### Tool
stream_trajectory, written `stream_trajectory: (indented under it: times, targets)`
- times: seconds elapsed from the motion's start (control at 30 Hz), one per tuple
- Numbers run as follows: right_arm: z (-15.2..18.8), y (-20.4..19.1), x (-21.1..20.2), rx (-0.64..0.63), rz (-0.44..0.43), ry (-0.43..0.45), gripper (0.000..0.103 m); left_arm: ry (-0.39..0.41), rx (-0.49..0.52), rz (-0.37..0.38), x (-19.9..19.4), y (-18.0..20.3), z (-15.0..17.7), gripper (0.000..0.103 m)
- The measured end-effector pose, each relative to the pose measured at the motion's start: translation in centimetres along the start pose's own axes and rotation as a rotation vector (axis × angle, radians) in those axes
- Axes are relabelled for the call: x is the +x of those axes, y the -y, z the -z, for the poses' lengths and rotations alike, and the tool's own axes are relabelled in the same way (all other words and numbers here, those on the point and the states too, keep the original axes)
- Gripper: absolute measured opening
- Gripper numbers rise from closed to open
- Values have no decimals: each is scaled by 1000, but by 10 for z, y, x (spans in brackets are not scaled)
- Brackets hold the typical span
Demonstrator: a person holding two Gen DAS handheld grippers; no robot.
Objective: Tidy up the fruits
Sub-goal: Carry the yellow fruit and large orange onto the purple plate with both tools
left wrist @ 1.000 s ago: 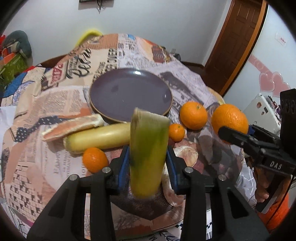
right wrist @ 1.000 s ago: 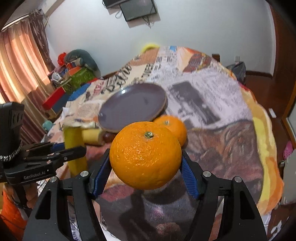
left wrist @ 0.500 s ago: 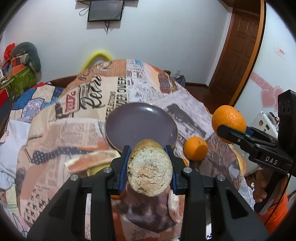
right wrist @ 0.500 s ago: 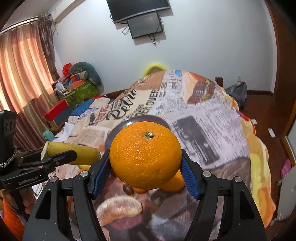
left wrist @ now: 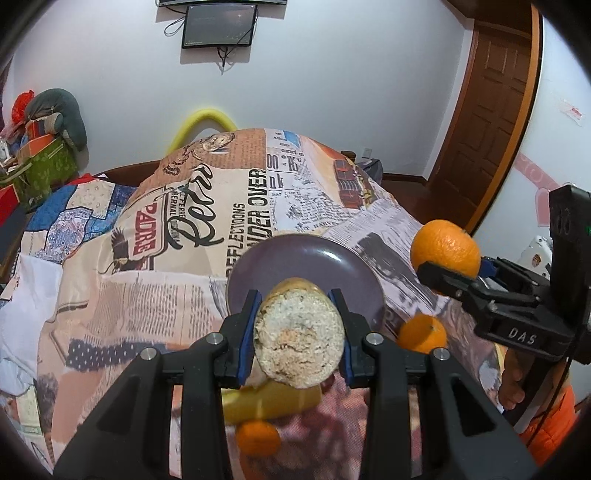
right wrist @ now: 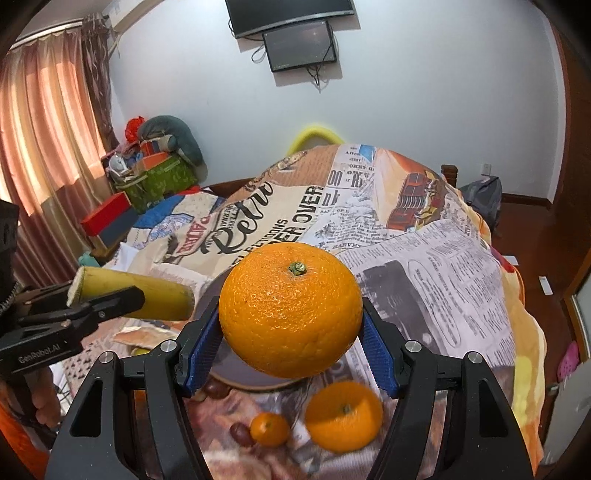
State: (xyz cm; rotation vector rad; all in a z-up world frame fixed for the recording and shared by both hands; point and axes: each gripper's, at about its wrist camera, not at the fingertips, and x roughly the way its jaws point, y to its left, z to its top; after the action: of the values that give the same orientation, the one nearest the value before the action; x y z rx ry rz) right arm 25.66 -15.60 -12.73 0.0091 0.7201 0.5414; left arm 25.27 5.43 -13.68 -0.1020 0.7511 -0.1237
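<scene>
Overhead of the purple plate point(left wrist: 325, 266), the left hand-held gripper point(left wrist: 299, 332) clamps a banana piece point(left wrist: 299, 336); the right hand-held gripper point(right wrist: 290, 339) clasps an orange point(right wrist: 290, 310) between its pads.

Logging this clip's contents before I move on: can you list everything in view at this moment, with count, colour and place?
Large orange: 1, orange, clamped in the right gripper, above the bed.
Banana piece: 1, yellow with pale cut end, clamped in the left gripper.
Plate: 1, purple, on the bedspread, nothing visible on it.
Loose oranges: 3 — medium and small near the plate's near edge; another small one below the left gripper.
Second banana piece: 1, yellow, on the bedspread.
Peeled fruit segment: 1, pale orange, left of the plate.
Bedspread: 1, newspaper print.
Screen: 1, dark, on the wall.
Left gripper: black, blue pads.
Right gripper: black, blue pads.
</scene>
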Motion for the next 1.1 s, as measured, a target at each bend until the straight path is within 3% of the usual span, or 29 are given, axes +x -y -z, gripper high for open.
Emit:
stream_trajectory:
  times: [0.73,1.1]
  targets:
    - [-31,10,87,-92,23,-186,67,-58,-15,-33,105,-18,-49,36]
    - [-25,16,111,-86,-1,-310,67,-141,13,-41,129,-18,-41,36]
